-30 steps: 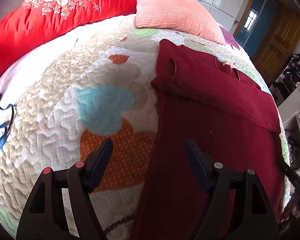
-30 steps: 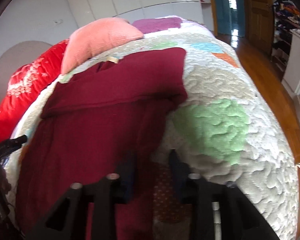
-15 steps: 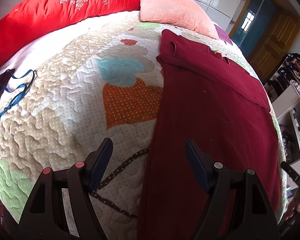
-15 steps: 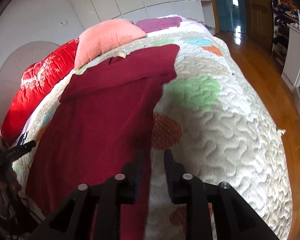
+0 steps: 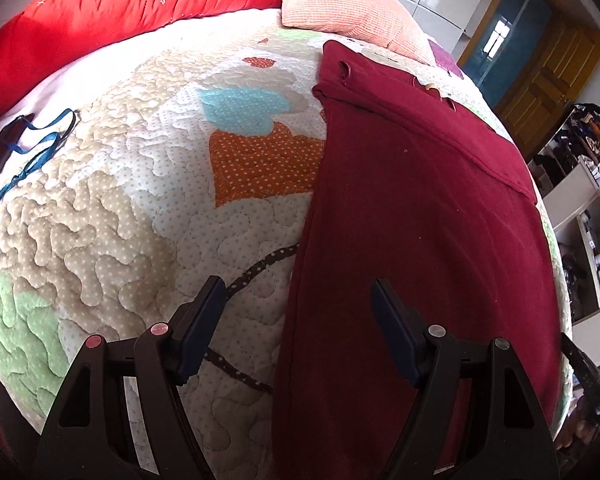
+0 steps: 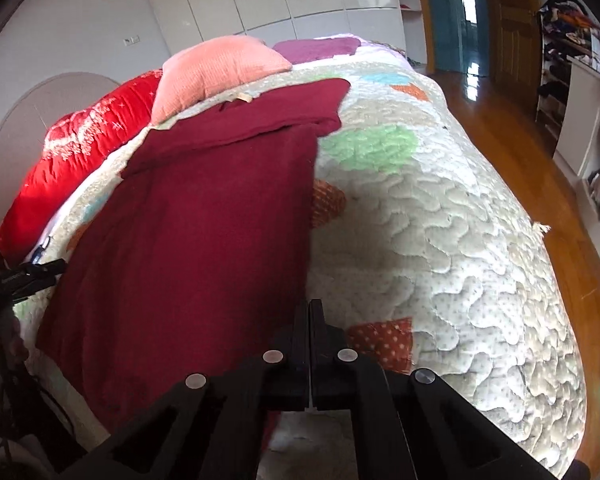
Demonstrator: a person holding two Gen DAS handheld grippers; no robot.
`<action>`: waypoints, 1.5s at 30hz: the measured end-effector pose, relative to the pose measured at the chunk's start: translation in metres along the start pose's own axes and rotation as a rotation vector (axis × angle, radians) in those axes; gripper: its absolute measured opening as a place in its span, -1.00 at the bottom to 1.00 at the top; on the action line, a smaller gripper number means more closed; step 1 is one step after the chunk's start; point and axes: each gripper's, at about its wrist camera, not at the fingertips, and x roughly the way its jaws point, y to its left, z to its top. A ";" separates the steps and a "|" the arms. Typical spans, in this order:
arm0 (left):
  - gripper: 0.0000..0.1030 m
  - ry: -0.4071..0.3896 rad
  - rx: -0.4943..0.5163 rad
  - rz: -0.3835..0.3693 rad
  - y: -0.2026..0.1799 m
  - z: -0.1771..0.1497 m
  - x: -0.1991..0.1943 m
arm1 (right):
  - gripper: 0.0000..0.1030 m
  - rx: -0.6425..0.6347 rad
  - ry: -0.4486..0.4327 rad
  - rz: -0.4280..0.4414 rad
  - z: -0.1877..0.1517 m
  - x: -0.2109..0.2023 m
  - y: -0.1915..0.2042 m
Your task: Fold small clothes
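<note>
Bed [image 5: 112, 200] carries everything here: one quilt with coloured patches, and on it one garment [image 5: 420, 220], dark red, spread flat and long, running from near the pillows down toward my end. Its far end already lies turned over in one band across its width.

Handling, as I judge it: the garment is soft knit cloth, light, limp, not fragile. It will drape and sag when lifted, so a single grip point would let the rest trail. It should cling slightly to the quilt instead of sliding. Best hold is at the near hem, one corner per tongs, pinching the side edges where the cloth is doubled or seamed.

Count, largest first: one bed, one garment, one red duvet [image 5: 120, 4], one pink pillow [image 6: 216, 72], one purple cloth [image 6: 316, 49] beyond the pillow, one blue strap [image 5: 40, 144] at the left edge of the bed.

My left tongs [image 5: 298, 318] stand wide apart, holding nothing, hovering with the garment's left edge between the fingers. My right tongs [image 6: 309, 328] are pressed fully together at the garment's right edge; I cannot tell whether any cloth is caught between them.
</note>
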 end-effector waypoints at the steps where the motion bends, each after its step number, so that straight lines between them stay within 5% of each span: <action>1: 0.46 0.001 0.007 0.004 -0.001 -0.001 0.000 | -1.00 0.025 -0.003 0.023 -0.001 0.000 -0.004; 7: 0.46 -0.020 0.042 0.033 -0.004 -0.008 -0.008 | -0.85 0.101 -0.018 0.133 -0.005 -0.020 -0.012; 12: 0.46 -0.043 0.090 0.055 -0.011 -0.012 -0.014 | -0.22 0.075 0.017 0.169 -0.016 -0.023 -0.001; 27: 0.46 -0.023 0.090 0.033 -0.001 -0.027 -0.029 | -0.07 0.054 0.066 0.216 -0.034 -0.034 0.006; 39: 0.46 0.042 0.060 -0.058 0.010 -0.048 -0.037 | 0.06 0.048 0.085 0.278 -0.051 -0.042 0.007; 45: 0.46 0.057 0.095 -0.027 0.000 -0.055 -0.028 | 0.18 0.035 0.076 0.308 -0.053 -0.040 0.010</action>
